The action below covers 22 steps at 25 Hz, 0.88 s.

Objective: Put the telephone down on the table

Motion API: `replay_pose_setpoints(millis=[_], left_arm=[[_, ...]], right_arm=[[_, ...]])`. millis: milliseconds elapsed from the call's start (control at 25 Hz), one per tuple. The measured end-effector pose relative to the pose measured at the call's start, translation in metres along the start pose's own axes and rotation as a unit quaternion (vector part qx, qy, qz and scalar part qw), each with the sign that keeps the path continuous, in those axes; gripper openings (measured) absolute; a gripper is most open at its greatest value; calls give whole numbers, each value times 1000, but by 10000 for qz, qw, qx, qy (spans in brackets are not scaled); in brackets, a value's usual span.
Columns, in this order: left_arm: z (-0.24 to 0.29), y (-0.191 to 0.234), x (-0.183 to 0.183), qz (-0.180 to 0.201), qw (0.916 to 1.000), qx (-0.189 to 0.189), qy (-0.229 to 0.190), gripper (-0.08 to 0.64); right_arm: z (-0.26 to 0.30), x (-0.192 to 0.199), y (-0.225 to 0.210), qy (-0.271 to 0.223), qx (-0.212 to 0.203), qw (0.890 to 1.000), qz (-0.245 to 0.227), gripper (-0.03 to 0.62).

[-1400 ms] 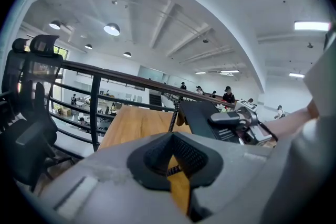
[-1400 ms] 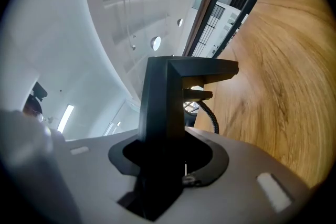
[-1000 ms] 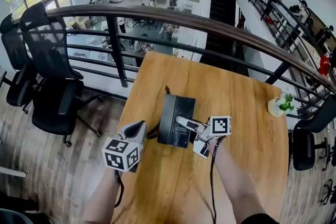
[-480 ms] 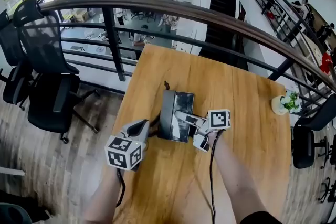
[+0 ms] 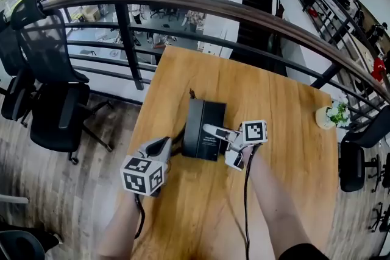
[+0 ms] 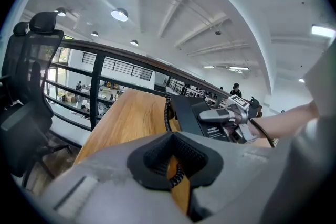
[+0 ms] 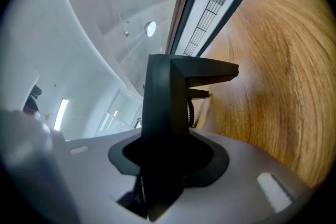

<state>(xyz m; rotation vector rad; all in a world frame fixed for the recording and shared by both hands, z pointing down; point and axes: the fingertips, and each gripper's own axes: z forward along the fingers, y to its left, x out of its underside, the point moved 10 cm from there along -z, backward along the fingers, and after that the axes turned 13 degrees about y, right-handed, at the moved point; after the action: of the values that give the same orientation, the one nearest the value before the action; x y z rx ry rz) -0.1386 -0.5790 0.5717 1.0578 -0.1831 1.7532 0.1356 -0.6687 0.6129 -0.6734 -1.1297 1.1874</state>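
Black plastic is seen clamped in the right gripper (image 5: 210, 130): its two jaws are pressed shut against the black box-shaped telephone (image 5: 201, 122), which is held over the middle of the light-brown wooden table (image 5: 292, 149). In the right gripper view the telephone (image 7: 160, 107) is seen edge-on, wedged between the closed jaws. In the left gripper view the telephone (image 6: 191, 113) is shown tilted; whether its underside touches the table cannot be told. The black coiled cord (image 5: 178, 144) is led from the telephone to the left gripper (image 5: 163, 149), whose jaws are drawn together on it, so that the cord (image 6: 177, 176) is seen pinched in the narrow gap. A small white pot with a green plant (image 5: 332, 115) is set near the table's right edge, well apart from the telephone. Beyond the table a black metal railing with a brown handrail (image 5: 244, 14) is seen, and black office chairs (image 5: 52, 88) at the left.
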Motion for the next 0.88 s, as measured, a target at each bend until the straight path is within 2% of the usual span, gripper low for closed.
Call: replay_pose_setpoints(millis=[160,280,360,600,720,880], left_arm=[[1,-2,2,5,10000,4,53,2],[-1,0,2,5,10000,-14,91,2],[-3,1,2,-7,9999,-24,102,2],[-9,-3,3,17,9999,-31,114,2],[-14,-3,5,-6,9999,6,133,2],[-21,-8,10,-8,9999,94,145,2]], right_arm=[[1,1,4,-6,96,9999,84,170],[3,-6,11,107,97,9995,-274,185],[4,-9,12,200,274,9988,-342,217],[-2,-9,11,259,679,9969,-294,255],[-7,-9,13,90,1125,9925,-471,304],[-25,-3,16,-263,1350,9894,-475,307]])
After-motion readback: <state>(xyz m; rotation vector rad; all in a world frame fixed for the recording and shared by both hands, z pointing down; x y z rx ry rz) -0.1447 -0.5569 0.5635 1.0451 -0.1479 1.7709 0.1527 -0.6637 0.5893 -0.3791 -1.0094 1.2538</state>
